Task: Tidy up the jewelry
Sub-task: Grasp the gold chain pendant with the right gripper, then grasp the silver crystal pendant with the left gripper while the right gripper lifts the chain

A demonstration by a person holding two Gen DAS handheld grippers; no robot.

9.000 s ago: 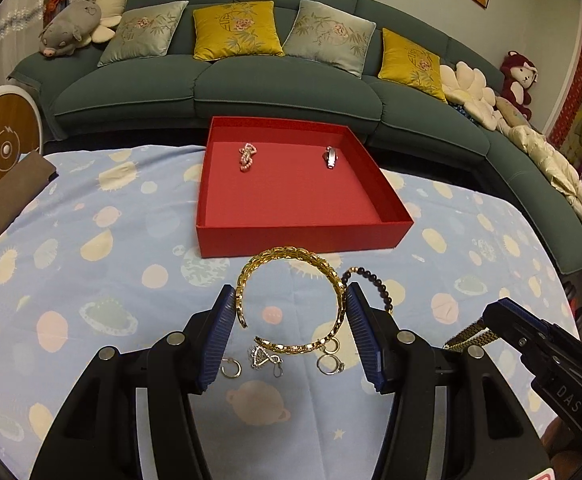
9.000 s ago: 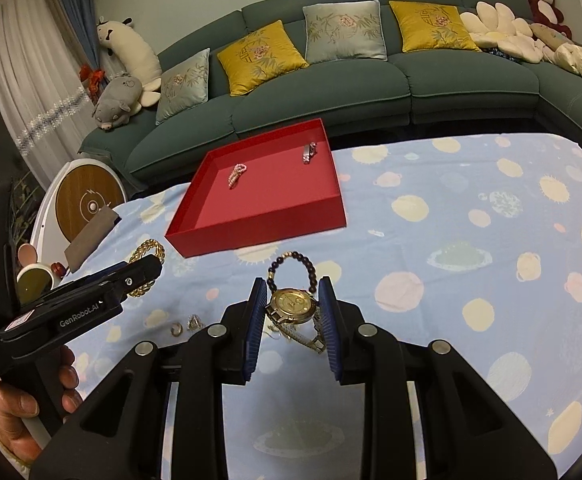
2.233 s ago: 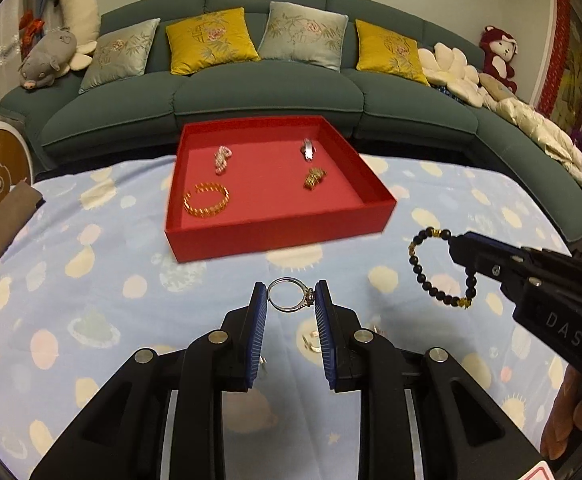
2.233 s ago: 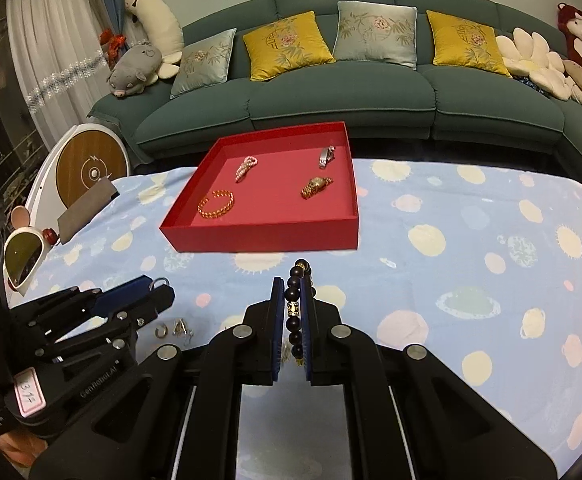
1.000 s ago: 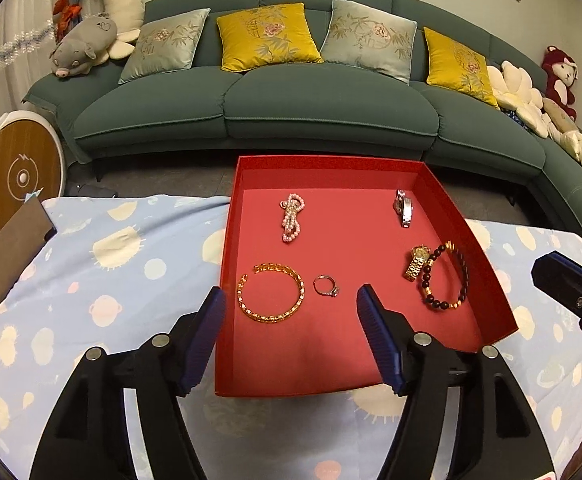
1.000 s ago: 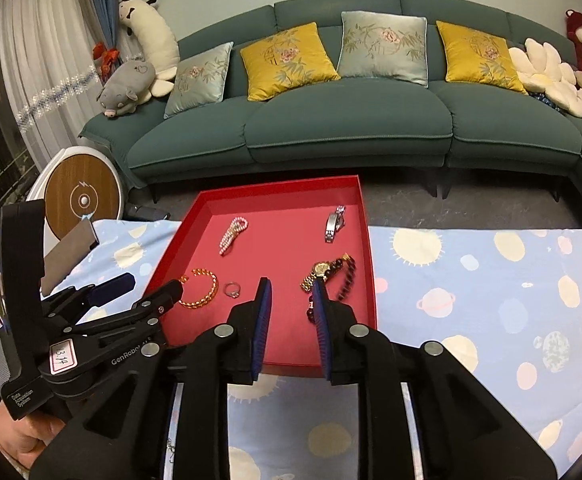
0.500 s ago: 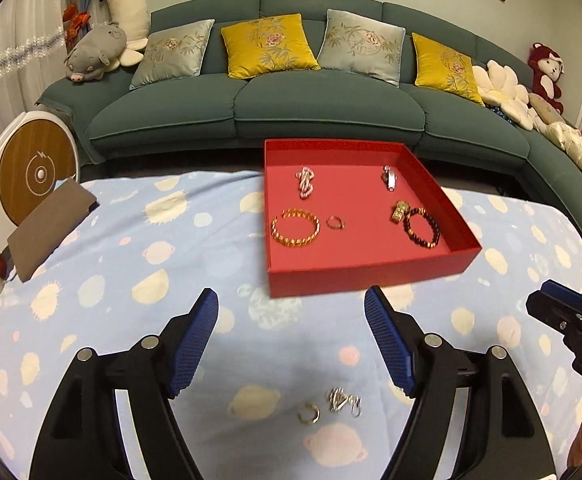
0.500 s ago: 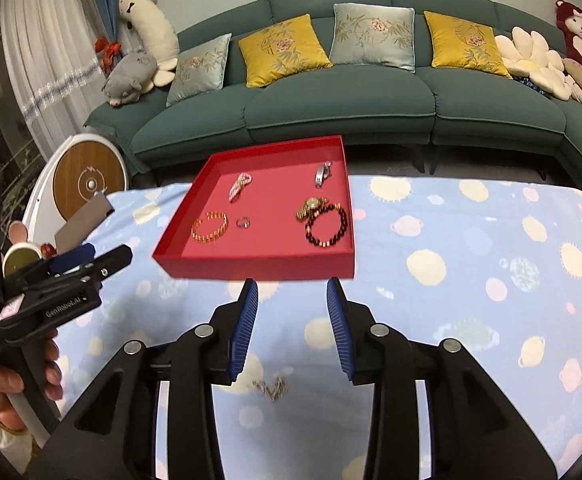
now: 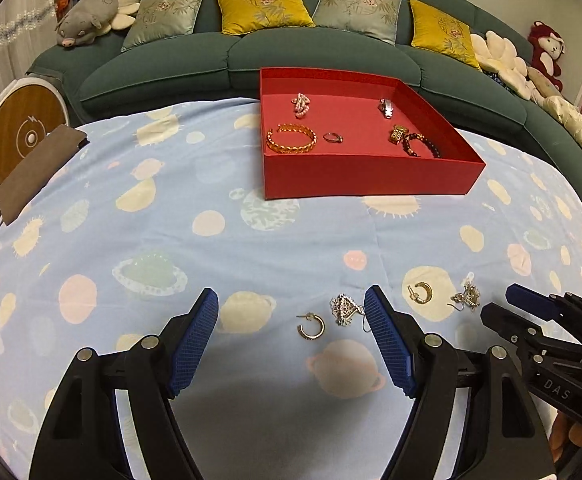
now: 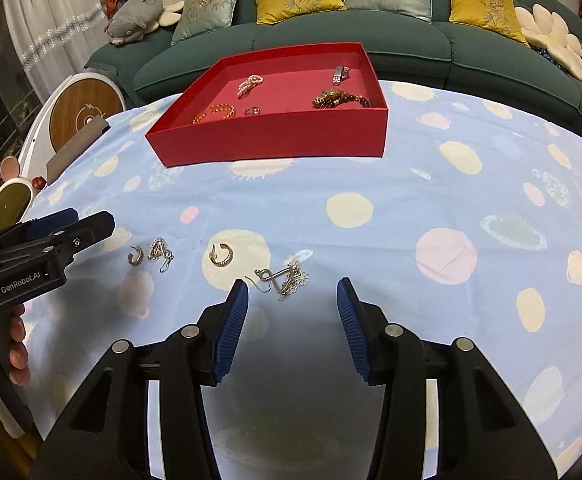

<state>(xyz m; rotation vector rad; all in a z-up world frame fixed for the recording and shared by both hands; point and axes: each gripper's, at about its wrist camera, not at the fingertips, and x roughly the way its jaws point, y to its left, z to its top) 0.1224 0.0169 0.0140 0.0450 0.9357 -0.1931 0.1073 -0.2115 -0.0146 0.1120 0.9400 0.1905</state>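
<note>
Both empty, the left gripper (image 9: pixel 291 332) is standing spread over a gold hoop earring (image 9: pixel 311 326) while the right gripper's (image 10: pixel 293 314) jaws are opening before a light, snag-prone silver drop earring (image 10: pixel 287 276) on the tablecloth (image 10: pixel 371 208), probably best pinched across its cluster.

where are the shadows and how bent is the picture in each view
Left wrist view: the left gripper casts a soft grey shadow on the tablecloth below its fingers; the fisheye bows the sofa and darkens the corners. Right wrist view: a similar shadow lies under the right gripper, whose jaws are opening with nothing between them; the red tray looks skewed, and the focus stays sharp.
</note>
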